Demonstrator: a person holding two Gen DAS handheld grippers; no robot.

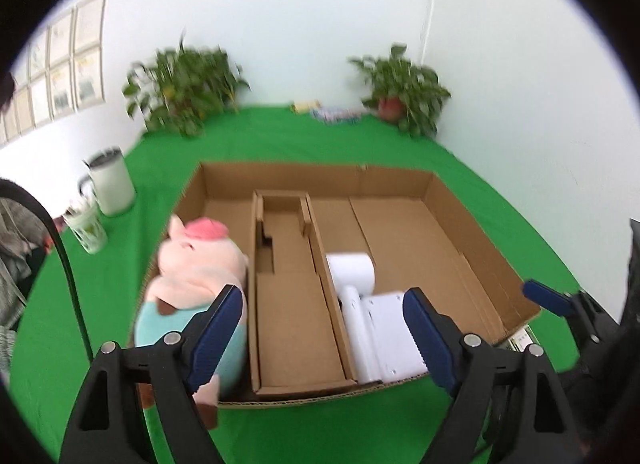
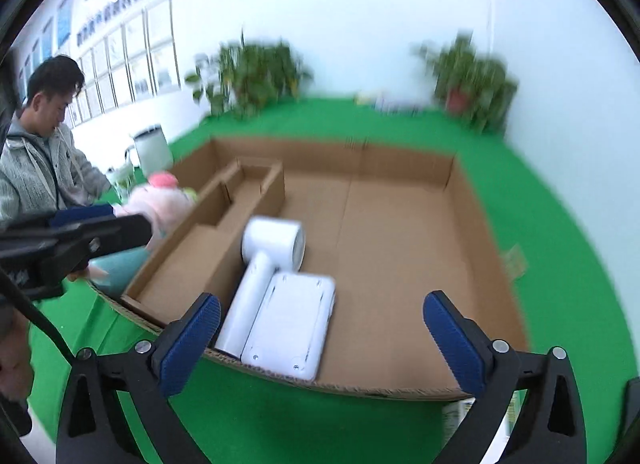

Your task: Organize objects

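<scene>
Both grippers, left gripper (image 1: 324, 332) and right gripper (image 2: 322, 338), stand wide open and empty over the near rim of the cardboard box (image 2: 452, 176) on the green desk (image 2: 560, 264). Inside lie a white hair dryer (image 2: 272, 248), hard and smooth, best taken by its handle, and a soft plush pig (image 1: 192, 268), light, graspable anywhere. No writing is legible.

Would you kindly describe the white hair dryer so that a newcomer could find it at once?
Start at the open cardboard box on the green cloth. Right of its narrow cardboard insert lie two white things side by side. The hair dryer is the left one: a round barrel on a straight handle, whereas its neighbour is a flat white slab.
</scene>
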